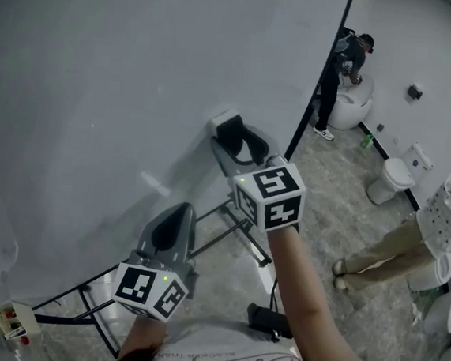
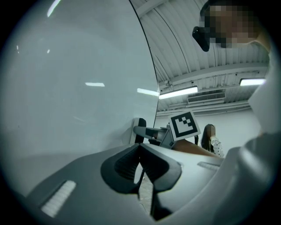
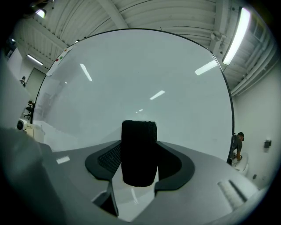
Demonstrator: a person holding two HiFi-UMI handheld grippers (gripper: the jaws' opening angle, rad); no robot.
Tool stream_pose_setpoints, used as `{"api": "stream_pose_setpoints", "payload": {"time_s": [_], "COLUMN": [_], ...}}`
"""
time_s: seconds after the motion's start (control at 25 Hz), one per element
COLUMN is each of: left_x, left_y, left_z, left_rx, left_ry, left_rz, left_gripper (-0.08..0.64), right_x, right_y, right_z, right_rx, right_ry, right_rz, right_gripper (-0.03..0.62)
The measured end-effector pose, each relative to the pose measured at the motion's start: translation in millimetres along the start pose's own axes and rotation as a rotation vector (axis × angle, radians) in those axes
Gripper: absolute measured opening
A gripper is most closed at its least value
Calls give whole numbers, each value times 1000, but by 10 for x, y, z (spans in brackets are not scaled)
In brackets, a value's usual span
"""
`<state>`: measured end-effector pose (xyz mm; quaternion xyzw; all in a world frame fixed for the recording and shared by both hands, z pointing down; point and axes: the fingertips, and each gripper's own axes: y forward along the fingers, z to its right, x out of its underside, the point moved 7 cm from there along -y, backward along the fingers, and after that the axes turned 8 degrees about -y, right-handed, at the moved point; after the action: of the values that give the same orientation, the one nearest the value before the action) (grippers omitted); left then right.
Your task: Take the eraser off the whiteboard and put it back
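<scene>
The right gripper (image 3: 139,151) clamps the upright eraser (image 1: 229,130) against the whiteboard (image 1: 123,86) ahead, while the left gripper (image 2: 140,147), jaws together, hangs behind.

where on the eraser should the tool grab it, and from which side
Across its two long sides, mid-length, coming straight at the whiteboard. The eraser lies flat on the board, so only its sides stand proud. The right tool is closed on it this way.
</scene>
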<state>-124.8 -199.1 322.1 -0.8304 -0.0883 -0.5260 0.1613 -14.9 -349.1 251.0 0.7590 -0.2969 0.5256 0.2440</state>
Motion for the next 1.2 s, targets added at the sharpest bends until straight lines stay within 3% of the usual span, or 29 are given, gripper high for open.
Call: {"api": "stream_pose_setpoints", "payload": {"time_s": [0.64, 0.96, 1.2], "left_x": [43, 80, 71], "left_y": [-115, -141, -172], "left_z": [56, 170, 242], "left_rx": [39, 64, 70], "left_ry": [4, -2, 3], "left_rz": [-12, -28, -36], "left_gripper": [-2, -2, -1], "right_x": [1, 19, 111], "right_y": [-274, -695, -1101], "right_z": [-101, -260, -365], "right_rx": [42, 67, 113], "right_ry": [1, 13, 74], "right_rz": [10, 29, 50], "right_gripper": [227, 227, 227]}}
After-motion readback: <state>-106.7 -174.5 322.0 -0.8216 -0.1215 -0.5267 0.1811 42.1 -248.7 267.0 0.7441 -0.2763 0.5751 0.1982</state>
